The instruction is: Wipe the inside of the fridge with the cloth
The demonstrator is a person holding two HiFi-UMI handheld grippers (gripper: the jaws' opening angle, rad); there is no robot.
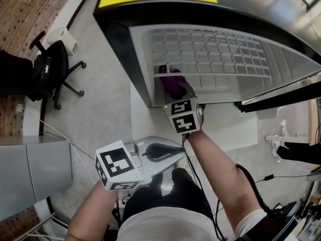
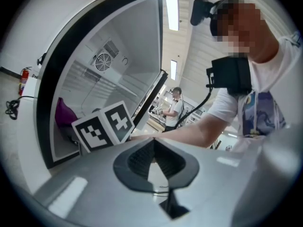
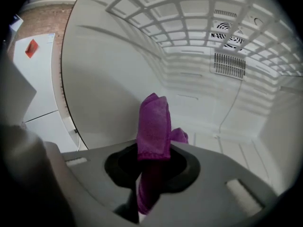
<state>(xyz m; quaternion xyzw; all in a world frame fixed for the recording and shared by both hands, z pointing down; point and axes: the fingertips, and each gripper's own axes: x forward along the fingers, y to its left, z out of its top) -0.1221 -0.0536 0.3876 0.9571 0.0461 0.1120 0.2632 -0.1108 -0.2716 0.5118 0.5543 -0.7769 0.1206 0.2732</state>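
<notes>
The fridge stands open in the head view, its white inside crossed by a wire shelf. My right gripper reaches into the lower left of the opening, shut on a purple cloth. In the right gripper view the cloth sticks up from between the jaws of the right gripper, close to the fridge's left inner wall; I cannot tell if it touches. My left gripper is held low by my body, outside the fridge, jaws shut on nothing. The left gripper faces the fridge from the side.
A fan vent sits on the fridge's back wall under the wire shelf. The fridge door hangs open at the right. An office chair and a grey cabinet stand to the left. Another person is far behind.
</notes>
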